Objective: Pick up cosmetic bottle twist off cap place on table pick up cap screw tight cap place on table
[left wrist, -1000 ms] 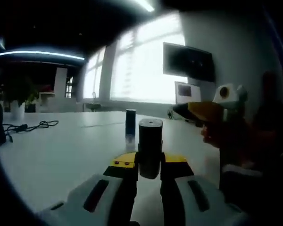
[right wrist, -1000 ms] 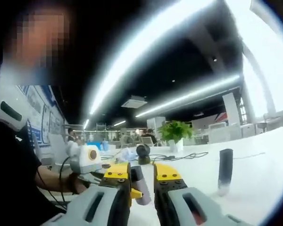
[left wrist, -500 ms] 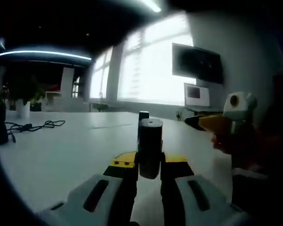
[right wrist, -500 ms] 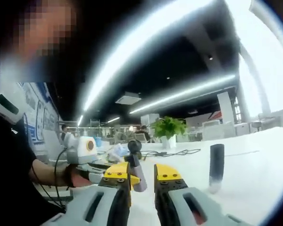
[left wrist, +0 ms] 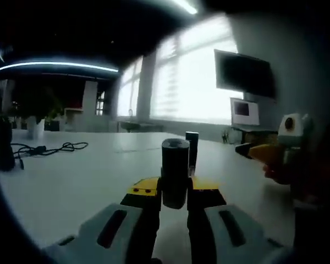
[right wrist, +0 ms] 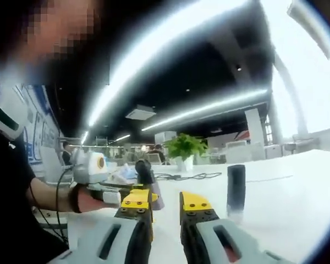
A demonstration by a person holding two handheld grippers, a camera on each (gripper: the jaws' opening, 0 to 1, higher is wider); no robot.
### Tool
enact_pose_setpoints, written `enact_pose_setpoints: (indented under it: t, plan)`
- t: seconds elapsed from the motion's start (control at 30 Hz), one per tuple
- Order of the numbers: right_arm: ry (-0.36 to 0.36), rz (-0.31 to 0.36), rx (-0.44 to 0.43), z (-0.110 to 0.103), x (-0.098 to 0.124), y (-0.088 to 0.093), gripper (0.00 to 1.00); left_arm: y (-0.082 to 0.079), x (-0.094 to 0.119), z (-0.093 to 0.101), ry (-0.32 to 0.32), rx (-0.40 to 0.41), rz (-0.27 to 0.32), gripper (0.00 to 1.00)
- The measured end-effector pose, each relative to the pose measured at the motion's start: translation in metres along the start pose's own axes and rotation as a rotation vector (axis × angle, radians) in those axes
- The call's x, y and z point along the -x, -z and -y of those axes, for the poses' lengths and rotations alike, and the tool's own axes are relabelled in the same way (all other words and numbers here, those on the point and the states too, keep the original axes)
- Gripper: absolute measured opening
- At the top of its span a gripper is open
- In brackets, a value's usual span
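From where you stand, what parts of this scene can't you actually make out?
- Bottle, left gripper view: its base sits hidden between the jaws; too dim for any label.
- Cap, left gripper view: the bottle covers its foot.
- Right gripper, right gripper view: nothing visible between the jaws.

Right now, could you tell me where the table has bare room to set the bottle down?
The table lies bare between the cable and the held bottle. In the right gripper view, bare top also lies right of the standing cap. It is crowded around the plant.
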State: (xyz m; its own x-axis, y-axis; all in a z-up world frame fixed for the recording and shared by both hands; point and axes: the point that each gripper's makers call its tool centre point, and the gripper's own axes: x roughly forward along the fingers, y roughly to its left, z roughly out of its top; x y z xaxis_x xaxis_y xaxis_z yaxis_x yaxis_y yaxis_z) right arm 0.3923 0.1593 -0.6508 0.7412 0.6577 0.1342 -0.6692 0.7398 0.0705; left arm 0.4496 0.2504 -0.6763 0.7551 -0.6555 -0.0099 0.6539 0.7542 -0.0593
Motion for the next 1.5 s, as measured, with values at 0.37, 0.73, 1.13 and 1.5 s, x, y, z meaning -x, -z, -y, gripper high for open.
enact_pose_setpoints:
  t: [0.37,0.73,1.13,1.5]
  plan:
    - [0.025,-0.061,-0.022,0.011,-0.016,0.029,0.13,0.004,-0.027,-0.031,-0.037,-0.007,0.008,0.08]
    - [0.074,-0.074,0.002,0.02,-0.018,0.033,0.13,0.02,-0.054,-0.043,-0.047,-0.043,-0.048,0.08]
    - [0.09,-0.074,-0.01,0.024,-0.018,0.033,0.13,0.035,-0.071,-0.048,-0.063,-0.079,-0.103,0.08]
    - [0.087,-0.077,-0.016,0.025,-0.018,0.034,0.13,0.045,-0.078,-0.055,-0.097,-0.077,-0.15,0.08]
